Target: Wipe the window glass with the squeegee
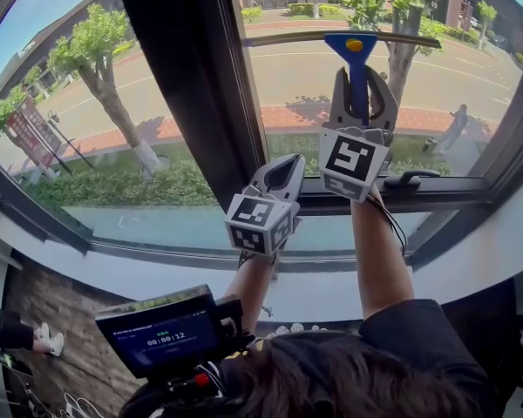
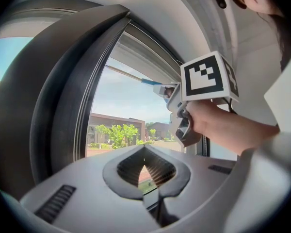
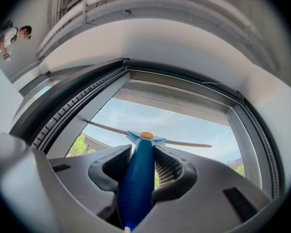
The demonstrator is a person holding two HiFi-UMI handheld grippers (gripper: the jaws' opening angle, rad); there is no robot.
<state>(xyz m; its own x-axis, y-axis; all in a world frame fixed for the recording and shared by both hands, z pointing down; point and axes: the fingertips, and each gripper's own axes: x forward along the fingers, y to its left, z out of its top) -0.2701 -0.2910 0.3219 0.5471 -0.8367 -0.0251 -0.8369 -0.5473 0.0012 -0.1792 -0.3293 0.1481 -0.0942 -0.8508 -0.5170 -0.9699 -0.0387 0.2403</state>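
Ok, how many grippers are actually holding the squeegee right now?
1. The right gripper is shut on the squeegee by its handle, blade up on the right pane. The left gripper sits lower by the window frame, fingers together, empty.

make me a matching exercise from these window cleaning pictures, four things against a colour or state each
Things:
1 squeegee
2 left gripper
3 right gripper
4 window frame

Colour or state:
A shut, nothing in it
B black
C blue with an orange dot
D shut, holding something

Pairs: 1-C, 2-A, 3-D, 4-B
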